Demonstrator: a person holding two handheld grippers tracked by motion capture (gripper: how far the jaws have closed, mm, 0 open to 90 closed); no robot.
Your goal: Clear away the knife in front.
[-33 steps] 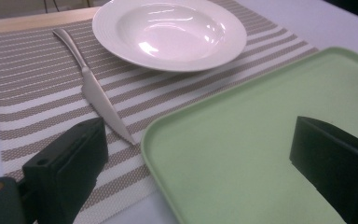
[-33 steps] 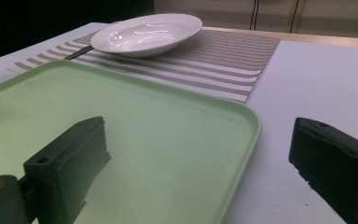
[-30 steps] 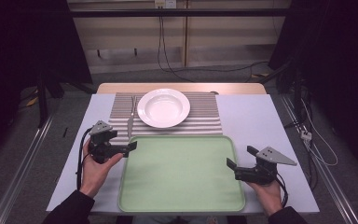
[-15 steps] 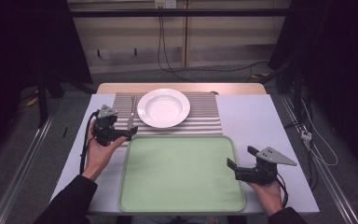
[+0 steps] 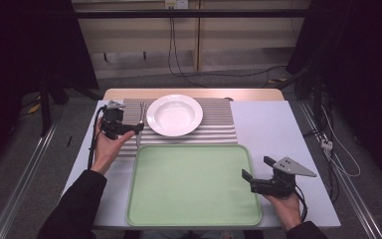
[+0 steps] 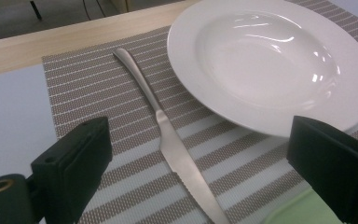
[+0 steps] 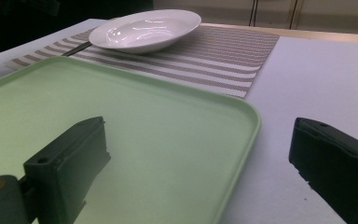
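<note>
Left gripper view: left gripper (image 6: 200, 182) is hovering jaws wide, straddling the slim steel serrated knife (image 6: 168, 135) lying just ahead.

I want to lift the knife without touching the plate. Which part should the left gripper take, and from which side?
Probably the knife near its middle, where handle meets blade. It lies flat on the placemat, so the left gripper should come from above, jaws straddling its width. The plate rim sits close alongside, so keep that jaw clear.

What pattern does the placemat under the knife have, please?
Brown-and-white woven stripes on the placemat, clearest in the left gripper view.
</note>
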